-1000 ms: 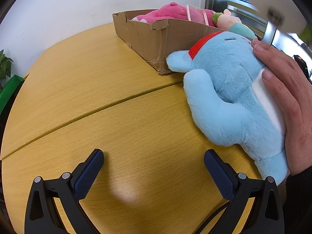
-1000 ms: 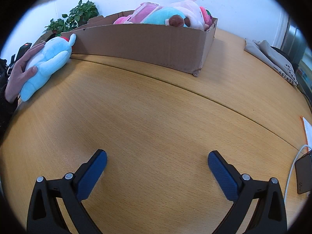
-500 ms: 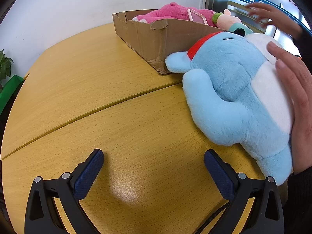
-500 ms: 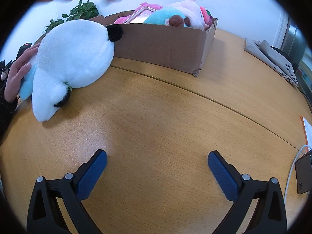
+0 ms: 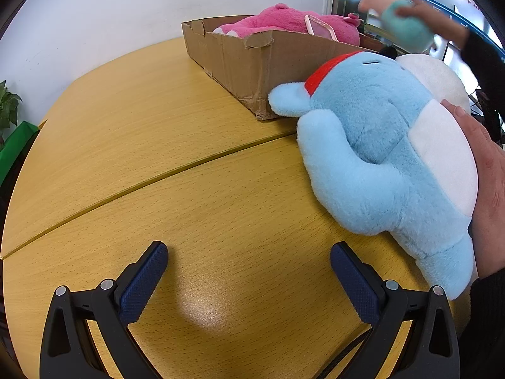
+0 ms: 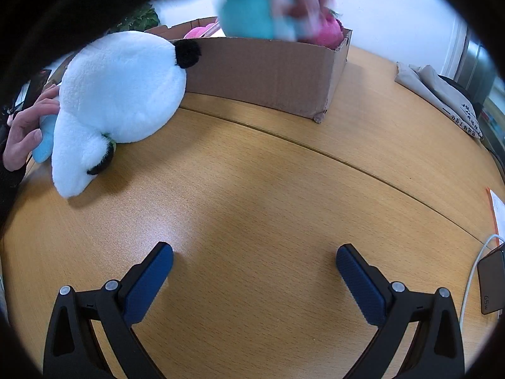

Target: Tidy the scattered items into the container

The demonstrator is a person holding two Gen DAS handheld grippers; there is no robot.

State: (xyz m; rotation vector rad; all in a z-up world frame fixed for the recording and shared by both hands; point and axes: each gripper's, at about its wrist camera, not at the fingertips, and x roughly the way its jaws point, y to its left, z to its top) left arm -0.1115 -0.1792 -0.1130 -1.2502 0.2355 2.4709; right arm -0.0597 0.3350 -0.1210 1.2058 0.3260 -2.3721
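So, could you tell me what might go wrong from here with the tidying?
A bare hand rests on the light blue plush toy, so closing the open left gripper there could pinch it. Another hand holds a blurred teal toy above the brown cardboard box, risking collision. The large white plush toy may slip from the right gripper.

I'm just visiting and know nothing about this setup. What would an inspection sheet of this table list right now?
Surface: wooden table, seam across it.
Job's things: cardboard box holding a pink plush; blue plush and white plush lying on the table beside it.
Clutter: grey cloth bag; papers.
Tongs: left tongs and right tongs open, empty.
Cables: white cable by a dark device.
Surroundings: bare hand on the blue plush; another blurred hand lifting a teal toy; potted plant.
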